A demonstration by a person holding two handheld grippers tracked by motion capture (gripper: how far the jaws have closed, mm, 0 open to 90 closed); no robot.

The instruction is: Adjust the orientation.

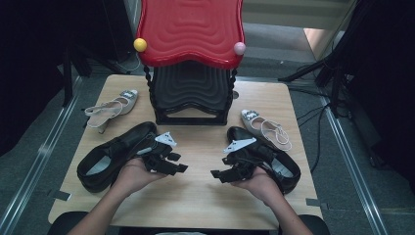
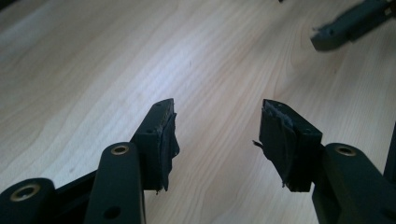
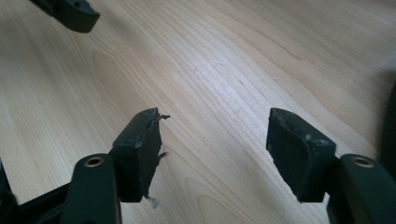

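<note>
Left gripper point(image 1: 182, 163) and right gripper point(image 1: 216, 175) found over bare table point(image 1: 195, 196), in front of the black-and-red rack point(image 1: 191, 58); jaws of both spread, nothing between. Black shoes point(image 1: 115, 154) point(image 1: 274, 156) noted just beside either gripper, front left and front right of the rack.

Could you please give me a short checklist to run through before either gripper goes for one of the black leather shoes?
1. Left gripper open with nothing between its jaws: ok.
2. Right gripper open and empty over bare wood: ok.
3. The two grippers apart from each other above the light wooden table: ok.
4. Left black leather shoe lying beside the left hand, opening facing up: ok.
5. Right black leather shoe free to grasp: cannot tell, the right hand covers part of it.
6. Shelf of the red-topped black shoe rack free to take shoes: cannot tell.
</note>
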